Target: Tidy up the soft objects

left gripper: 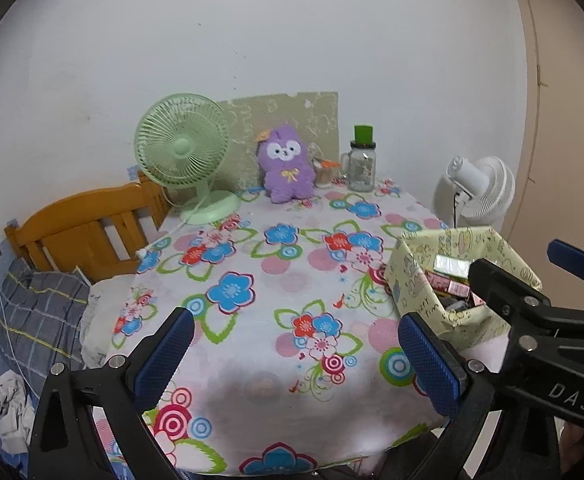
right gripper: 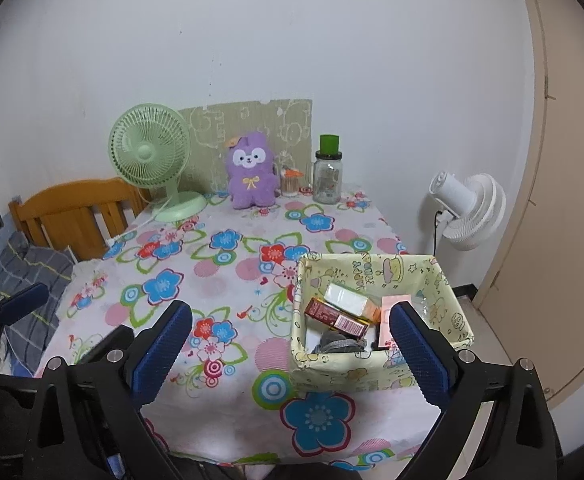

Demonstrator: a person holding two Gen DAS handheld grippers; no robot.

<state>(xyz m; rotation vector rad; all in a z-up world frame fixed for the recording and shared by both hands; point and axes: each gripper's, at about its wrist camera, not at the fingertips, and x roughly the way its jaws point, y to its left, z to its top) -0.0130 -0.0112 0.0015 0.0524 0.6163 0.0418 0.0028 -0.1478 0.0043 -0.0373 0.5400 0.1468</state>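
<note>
Right wrist view: right claw [right gripper: 292, 344] gapes wide, nothing between the blue ribbed pads, hanging above the near edge of the flower-print cloth surface [right gripper: 228, 276]. Left claw [left gripper: 292, 354] likewise wide apart and empty, over the same near edge.

Just past the right claw's right finger sits the pale yellow cartoon-print fabric bin [right gripper: 376, 374], already holding small cartons and something grey. No soft item in either claw.

Likely next target: purple plush animal with white face and yellow bow [right gripper: 250, 172], upright at the far edge, between the mint green desk fan [right gripper: 152, 160] and the glass jar with green lid [right gripper: 327, 174], with a small cup just beside it.

Advice:
- Reach with one claw, stay centred between fan and jar.
- Pinch the torso, not an ear; plush compresses, so close well in.
- Lift clear before pulling back.
- Drop over the bin's open middle; soft walls fold if bumped.
</note>
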